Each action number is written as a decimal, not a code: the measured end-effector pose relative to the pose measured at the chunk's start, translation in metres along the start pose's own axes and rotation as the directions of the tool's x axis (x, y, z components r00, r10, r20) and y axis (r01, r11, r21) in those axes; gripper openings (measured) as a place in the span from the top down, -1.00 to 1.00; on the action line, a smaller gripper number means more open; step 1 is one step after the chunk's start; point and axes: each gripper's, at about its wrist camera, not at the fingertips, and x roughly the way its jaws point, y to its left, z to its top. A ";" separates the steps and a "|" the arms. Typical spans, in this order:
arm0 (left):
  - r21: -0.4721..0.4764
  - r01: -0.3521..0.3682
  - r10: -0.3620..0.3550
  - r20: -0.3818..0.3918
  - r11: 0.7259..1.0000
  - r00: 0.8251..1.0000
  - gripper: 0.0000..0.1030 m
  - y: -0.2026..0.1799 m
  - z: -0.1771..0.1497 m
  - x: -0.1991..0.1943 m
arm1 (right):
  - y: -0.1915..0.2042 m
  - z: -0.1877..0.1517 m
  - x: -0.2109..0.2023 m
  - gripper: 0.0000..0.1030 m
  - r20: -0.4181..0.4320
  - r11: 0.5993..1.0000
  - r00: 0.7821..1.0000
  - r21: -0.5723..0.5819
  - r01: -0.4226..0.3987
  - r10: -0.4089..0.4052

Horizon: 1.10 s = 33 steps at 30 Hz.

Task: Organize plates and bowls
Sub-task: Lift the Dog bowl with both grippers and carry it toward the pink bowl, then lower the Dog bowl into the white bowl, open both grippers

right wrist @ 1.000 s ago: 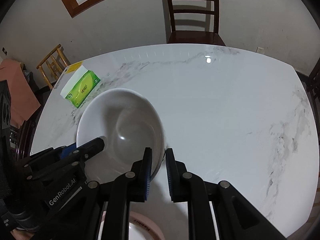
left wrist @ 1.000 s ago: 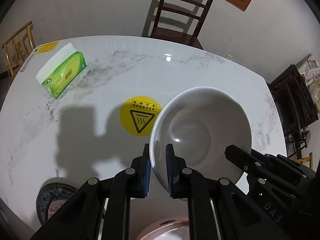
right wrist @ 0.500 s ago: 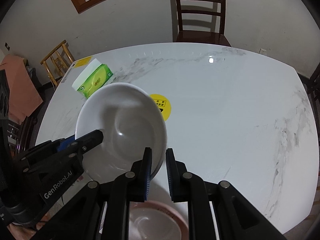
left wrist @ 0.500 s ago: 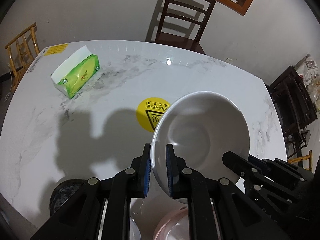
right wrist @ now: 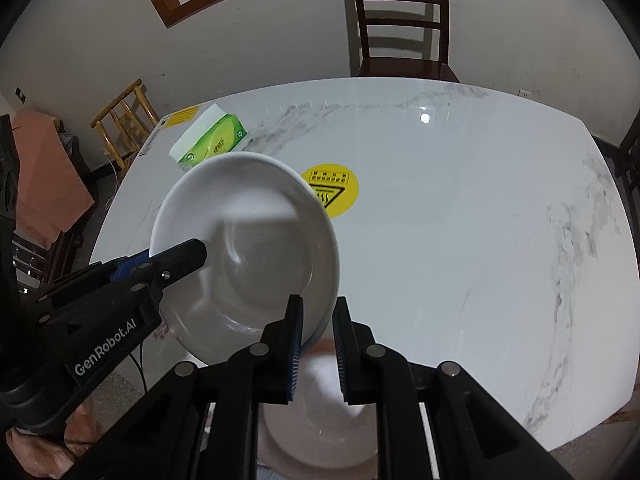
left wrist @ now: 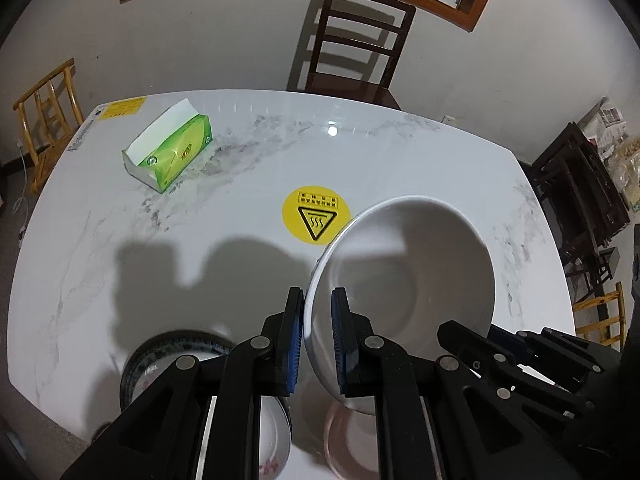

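both claws grip white bowl rim

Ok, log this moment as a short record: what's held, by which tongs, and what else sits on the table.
held item: white bowl, tilted, lifted above the table
left tongs: shut on the bowl's rim
right tongs: shut on the opposite rim
below the bowl: pink dish, near table edge
beside it: dark-rimmed patterned plate
table: white marble, round yellow warning sticker in the middle
far corner: green tissue box
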 end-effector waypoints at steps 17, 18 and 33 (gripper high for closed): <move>0.030 -0.028 0.029 -0.033 0.999 0.999 0.78 -0.025 -0.066 -0.018 | -0.013 -0.065 -0.021 0.70 -0.025 1.000 1.000 0.000 -0.011 0.011; 0.033 -0.030 0.031 -0.034 0.999 0.999 0.78 -0.027 -0.069 -0.018 | -0.014 -0.068 -0.021 0.70 -0.026 1.000 1.000 0.000 -0.012 0.012; -0.001 -0.033 0.033 -0.081 0.999 0.996 0.78 -0.043 -0.116 0.000 | -0.035 -0.107 -0.011 0.70 -0.073 1.000 0.997 0.013 -0.006 0.007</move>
